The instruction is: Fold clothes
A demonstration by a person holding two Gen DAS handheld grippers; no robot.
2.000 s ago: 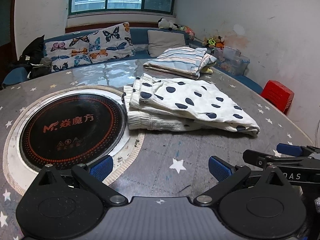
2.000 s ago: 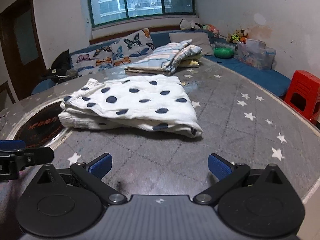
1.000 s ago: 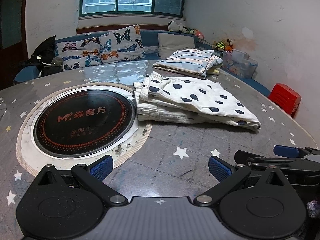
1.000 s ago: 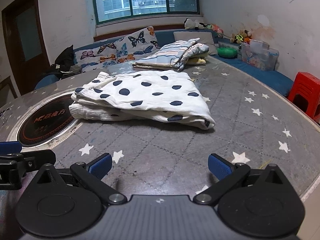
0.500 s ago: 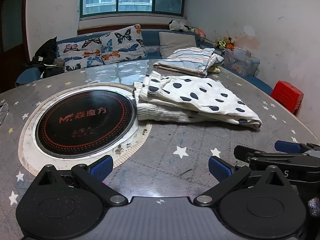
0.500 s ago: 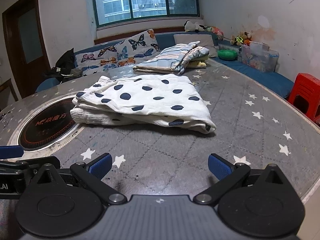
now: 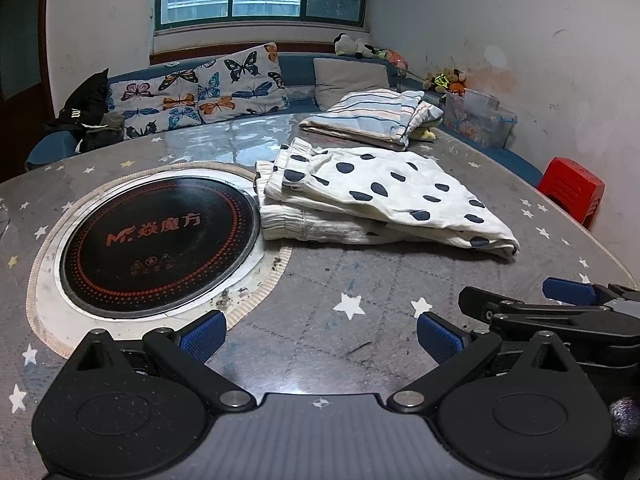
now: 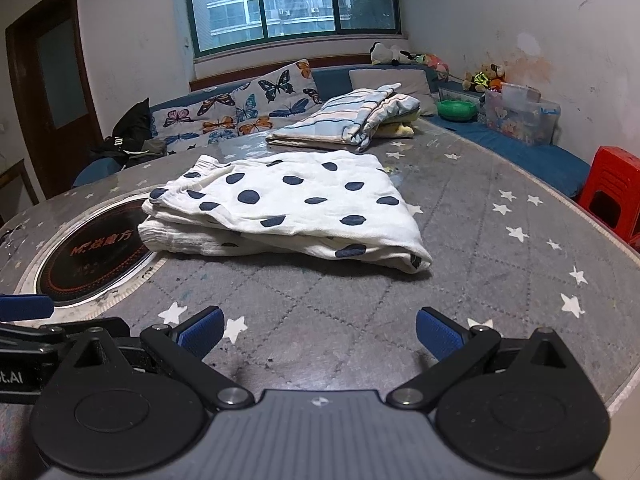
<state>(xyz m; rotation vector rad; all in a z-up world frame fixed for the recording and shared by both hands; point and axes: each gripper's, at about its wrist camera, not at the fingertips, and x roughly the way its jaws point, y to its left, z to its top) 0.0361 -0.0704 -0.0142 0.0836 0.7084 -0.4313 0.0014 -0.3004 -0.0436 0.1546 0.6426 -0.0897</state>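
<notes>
Polka-dot garment (image 8: pixel 292 204) folded on star-patterned table (image 8: pixel 460 220)

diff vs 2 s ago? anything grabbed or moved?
Both grippers, left and right, backed away from the polka-dot garment toward the near table edge; more tabletop now shows in front of it. Nothing grabbed or released. Unchanged: both grippers open and empty, the garment folded beside the cooktop, the striped pile behind it.

Left gripper (image 7: pixel 320 334): black linkage, blue ribbed pads, silver pivot screws; right gripper (image 8: pixel 318 330) same.
</notes>
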